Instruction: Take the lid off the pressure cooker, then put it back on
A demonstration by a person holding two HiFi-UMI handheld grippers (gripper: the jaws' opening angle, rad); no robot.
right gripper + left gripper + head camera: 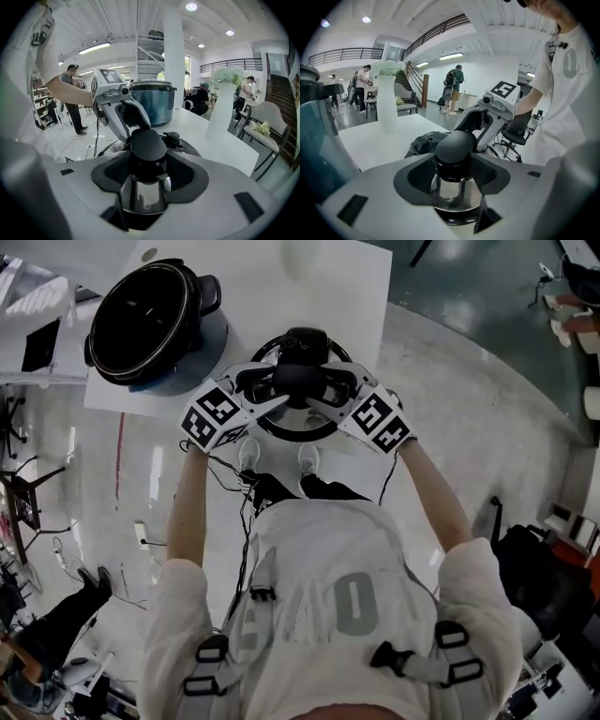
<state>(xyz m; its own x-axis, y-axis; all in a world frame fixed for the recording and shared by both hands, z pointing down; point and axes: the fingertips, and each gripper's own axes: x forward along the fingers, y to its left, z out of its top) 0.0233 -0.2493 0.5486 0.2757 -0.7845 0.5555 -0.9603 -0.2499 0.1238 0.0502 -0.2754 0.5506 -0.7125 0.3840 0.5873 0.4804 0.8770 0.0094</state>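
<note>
The lid (pixel 300 432) is held by its knob (pixel 300 374) from opposite sides; the left gripper (pixel 269 387) and the right gripper (pixel 330 387) are each closed partway, with pads pressed on the knob; the lid is seen at the near edge of the table (pixel 281 296), apparently lifted clear of it; the open cooker (pixel 141 320) is set well apart, to the left.

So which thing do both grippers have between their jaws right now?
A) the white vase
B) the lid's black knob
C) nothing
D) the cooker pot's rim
B: the left gripper and right gripper each pinch the black knob from opposite sides.
</note>
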